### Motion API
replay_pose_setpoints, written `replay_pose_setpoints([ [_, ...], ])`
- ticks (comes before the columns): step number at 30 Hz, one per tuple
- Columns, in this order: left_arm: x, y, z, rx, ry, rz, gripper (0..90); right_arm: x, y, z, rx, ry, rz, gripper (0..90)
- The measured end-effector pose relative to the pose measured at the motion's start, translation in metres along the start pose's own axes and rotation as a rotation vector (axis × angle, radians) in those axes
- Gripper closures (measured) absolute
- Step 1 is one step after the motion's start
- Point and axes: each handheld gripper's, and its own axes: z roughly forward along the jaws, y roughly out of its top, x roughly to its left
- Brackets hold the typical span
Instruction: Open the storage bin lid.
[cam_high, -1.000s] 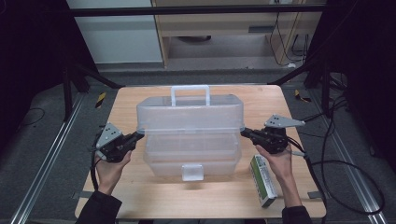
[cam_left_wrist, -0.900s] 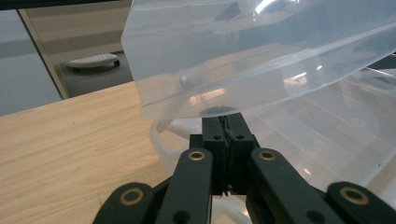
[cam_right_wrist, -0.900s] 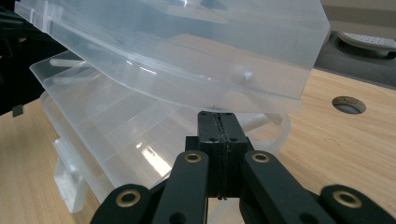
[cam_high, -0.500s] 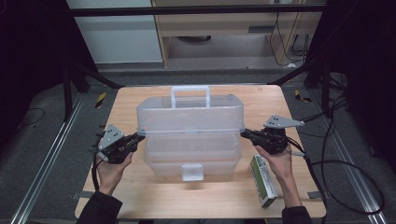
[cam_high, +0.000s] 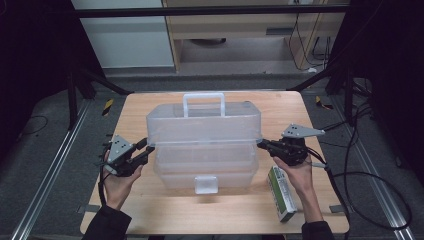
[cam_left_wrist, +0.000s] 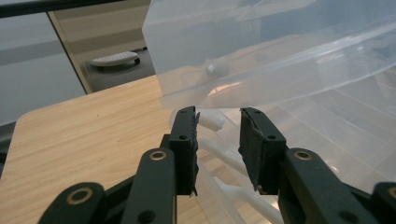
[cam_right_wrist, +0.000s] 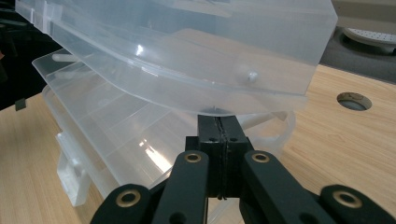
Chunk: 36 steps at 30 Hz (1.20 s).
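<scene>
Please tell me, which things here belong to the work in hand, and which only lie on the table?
In use: clear plastic box; left gripper, jaws just opened; right gripper, shut under the lid edge.
Lying about: green carton.

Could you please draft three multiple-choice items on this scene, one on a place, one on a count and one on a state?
1. Where does the green and white carton lie?
A. on the table, right of the clear plastic box, under the right forearm
B. inside the box
C. on the floor

2. How many handles stand on top of the box?
A. none
B. one
C. three

3. How do the left tongs stand?
A. shut
B. clamped on the carton
C. parted, having just been opening

Answers: 1 A, the high view shows it there. 2 B, one white handle. 3 C, a gap shows between them.
</scene>
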Motion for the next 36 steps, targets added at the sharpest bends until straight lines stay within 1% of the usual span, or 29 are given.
replay_pose_setpoints([
  [2,0.0,0.001,-0.001,-0.015,-0.001,0.0,63.4,0.0,0.0,0.0,0.0,0.0,0.0,90.0],
  [5,0.0,0.004,-0.001,-0.023,-0.004,0.007,62.2,0.0,0.0,0.0,0.0,0.0,0.001,90.0],
  [9,0.0,0.007,0.003,-0.021,-0.014,0.012,60.8,0.0,0.0,0.001,0.003,0.0,-0.001,90.0],
  [11,0.0,0.008,0.004,-0.018,-0.012,0.017,60.6,0.0,0.0,0.001,0.002,0.001,-0.001,90.0],
  [16,0.0,0.009,0.006,-0.021,-0.013,0.017,61.0,0.0,0.0,0.002,0.001,0.001,-0.002,90.0],
  [19,-0.001,0.011,0.008,-0.023,-0.012,0.025,62.2,0.0,0.0,0.002,0.007,0.001,0.001,90.0],
  [23,0.0,0.011,0.007,-0.022,-0.011,0.017,65.4,0.0,0.0,0.002,0.005,0.001,-0.001,90.0],
  [27,0.0,0.012,0.007,-0.019,-0.001,0.021,66.4,0.001,0.0,0.002,0.004,0.002,0.0,90.0],
  [30,0.0,0.013,0.007,-0.02,0.004,0.015,66.9,0.001,-0.001,0.003,0.004,0.003,0.0,89.8],
  [36,0.001,0.015,0.007,-0.012,0.007,0.014,67.6,-0.002,-0.004,0.002,0.041,-0.041,-0.006,85.2],
])
